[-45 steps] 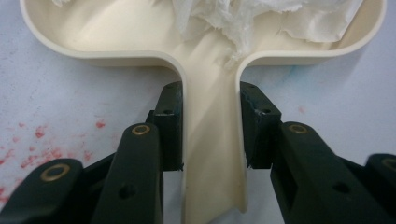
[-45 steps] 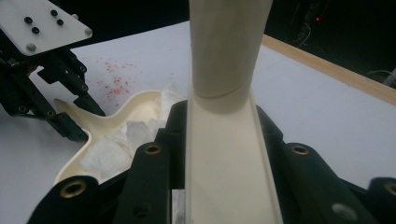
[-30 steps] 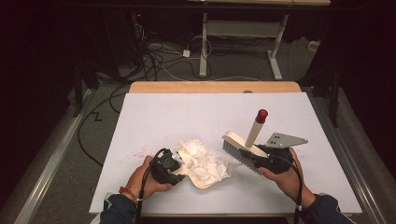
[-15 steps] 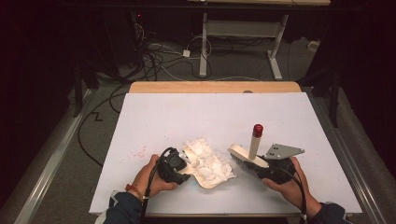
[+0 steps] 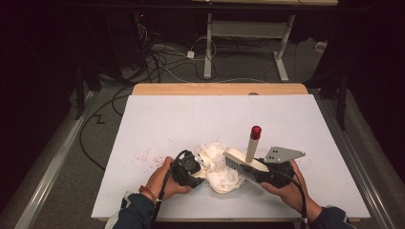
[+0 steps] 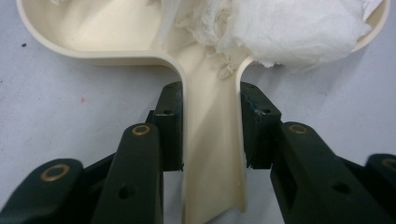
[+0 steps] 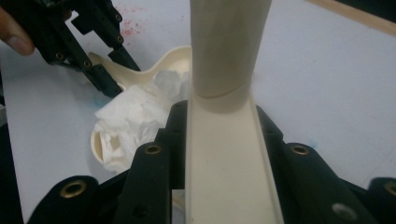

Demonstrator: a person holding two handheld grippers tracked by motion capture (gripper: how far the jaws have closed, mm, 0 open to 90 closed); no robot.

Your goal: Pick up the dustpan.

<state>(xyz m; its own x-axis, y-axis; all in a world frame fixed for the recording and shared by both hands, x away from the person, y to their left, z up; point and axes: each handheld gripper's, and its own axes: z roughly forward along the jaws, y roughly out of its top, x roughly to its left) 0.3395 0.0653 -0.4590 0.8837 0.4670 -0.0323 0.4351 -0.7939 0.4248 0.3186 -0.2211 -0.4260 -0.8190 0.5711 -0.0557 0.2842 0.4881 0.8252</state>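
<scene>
We've got the left gripper (image 5: 188, 168) pinching the flat handle of the cream plastic dustpan (image 6: 212, 140); its pads clamp both handle edges. The right gripper (image 5: 267, 172) is pinched on the back of the cream plastic hand brush (image 7: 229, 154), whose round, red-tipped handle (image 5: 253, 141) stands up. Both sit at the near edge of the white table sheet (image 5: 296, 119); the pan is between the hands, and the brush's bristles are just right of it.

Risks, as we judge them:
- The crumpled white tissue wad (image 5: 217, 167) overfills the pan and hangs over its rim; a hard brush stroke or any tilt of the pan could push it out the far side.
- The left grip is on a narrow, smooth handle, so brush pressure on the pan could twist it between the pads.
- The red specks (image 5: 143, 155) left of the pan are likely to get missed.

Views: the left gripper view shows pad contact on the handle and the tissue spilling over the rim (image 6: 299, 60). The high view shows the specks and the brush-to-pan spacing. The right gripper view shows the other gripper (image 7: 100, 70) on the pan.
</scene>
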